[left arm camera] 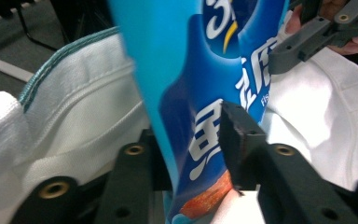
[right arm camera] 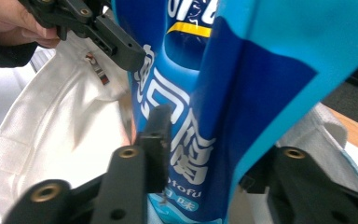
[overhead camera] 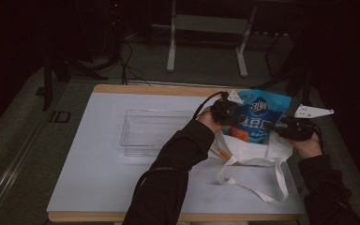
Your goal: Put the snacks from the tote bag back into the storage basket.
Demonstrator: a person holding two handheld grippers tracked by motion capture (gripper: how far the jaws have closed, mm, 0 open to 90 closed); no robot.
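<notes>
Snack packet (overhead camera: pixel 262 115) and cloth tote (overhead camera: pixel 255 150) sit together at the far right of the white table (overhead camera: pixel 98 178), and the way both are handled suggests the packet is either going into the bag or coming out of it; I can't say which from here. The blue packet stands upright with its lower end sunk in the tote's mouth, and that upright pose seems to come from being pinched on two sides at once. The left hand-held gripper (overhead camera: pixel 226 113) has it from the left edge: in the left gripper view the packet (left arm camera: pixel 205 93) runs up between the two black jaws, the right pad (left arm camera: pixel 237 140) pressed against the printed face, the jaws drawn most of the way in around the thin foil. The right hand-held gripper (overhead camera: pixel 286 127) comes in from the opposite side; in the right gripper view its jaws bracket the packet (right arm camera: pixel 223 93) the same way, one pad (right arm camera: pixel 154 140) flat against the lettering, so I judge it clamped on too. Holding from both sides would keep a floppy, slippery bag from folding or twisting as it passes the tote's soft rim (left arm camera: pixel 70 107).

The tote lies slumped open on the table, its long handle (overhead camera: pixel 267 190) trailing toward the near edge, with nothing propping the opening apart but the packet itself. A clear plastic tray (overhead camera: pixel 154 131) rests to the left, well apart from the bag, perhaps as the place for the tote's contents.
</notes>
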